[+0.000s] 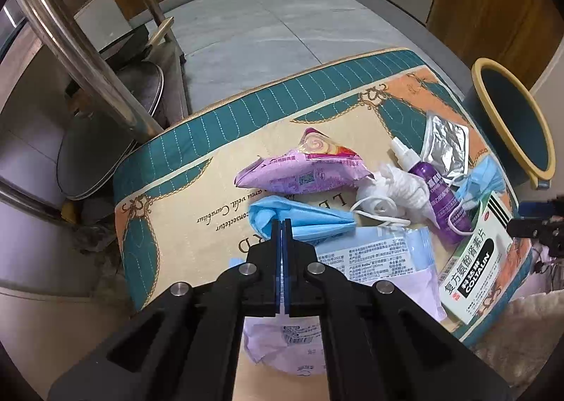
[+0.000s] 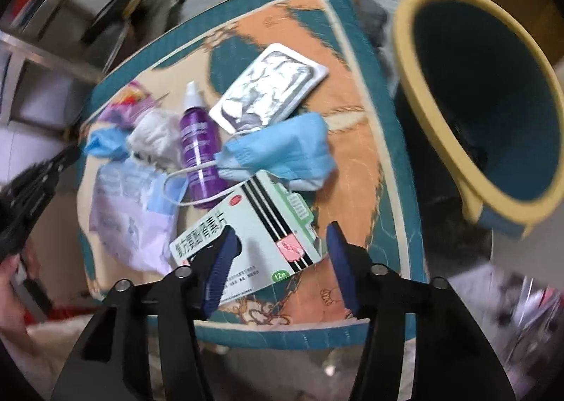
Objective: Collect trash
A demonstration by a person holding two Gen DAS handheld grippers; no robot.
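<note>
Trash: two blue masks [image 2: 278, 147], one medicine box [image 2: 253, 239], left hand-held gripper [image 1: 282, 223] clenched, right hand-held gripper [image 2: 278, 242] released.

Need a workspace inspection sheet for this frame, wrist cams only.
Surface: patterned mat, littered.
Job's things: blue face mask, second mask, purple spray bottle, medicine box, foil blister pack, white tissue, purple snack wrapper, lilac wipes pack, bin.
Clutter: nothing seen.
Grippers: left hand-held gripper shut at the mask; right hand-held gripper open over the box.
Cables: nothing seen.
Surroundings: metal rack, tiled floor.
</note>
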